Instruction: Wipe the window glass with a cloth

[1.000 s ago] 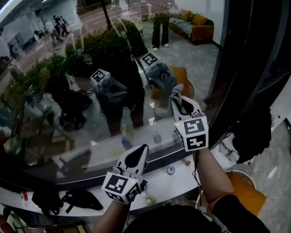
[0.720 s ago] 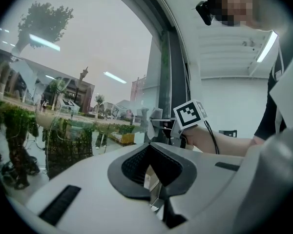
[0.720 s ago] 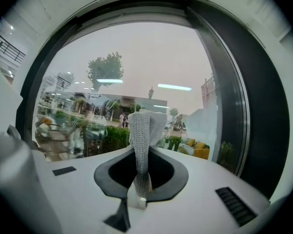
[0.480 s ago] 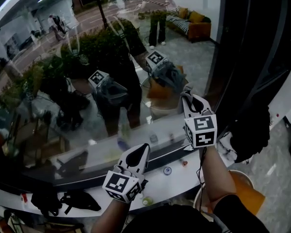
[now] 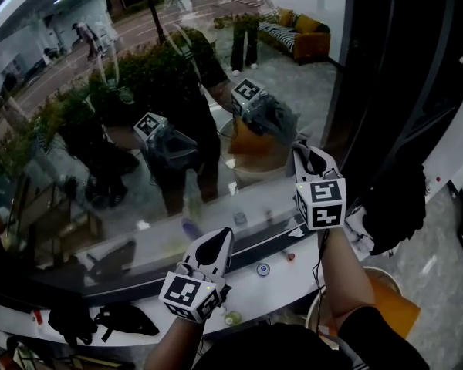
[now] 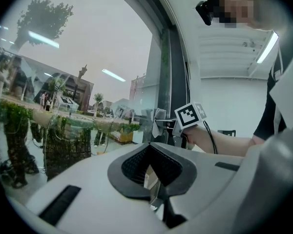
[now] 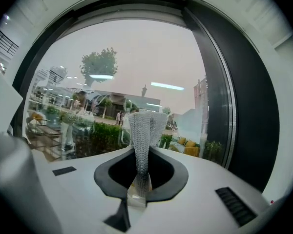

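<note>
The window glass (image 5: 100, 129) fills the head view and mirrors me and both grippers. My right gripper (image 5: 307, 159) is raised against the pane near its right edge, shut on a grey knitted cloth (image 7: 144, 130) that stands up out of the jaws towards the glass. The same cloth (image 6: 158, 117) shows at the glass in the left gripper view. My left gripper (image 5: 216, 247) sits lower, just above the white sill (image 5: 289, 284), with its jaws together and nothing between them (image 6: 154, 182).
A dark window frame (image 5: 386, 91) borders the pane on the right. Small round items (image 5: 262, 269) and a black object (image 5: 127, 320) lie on the sill. A dark bundle (image 5: 397, 206) hangs at the right above an orange stool (image 5: 386, 307).
My right gripper has slid the cloth rightward across the glass towards the dark frame. The left gripper has stayed almost where it was.
</note>
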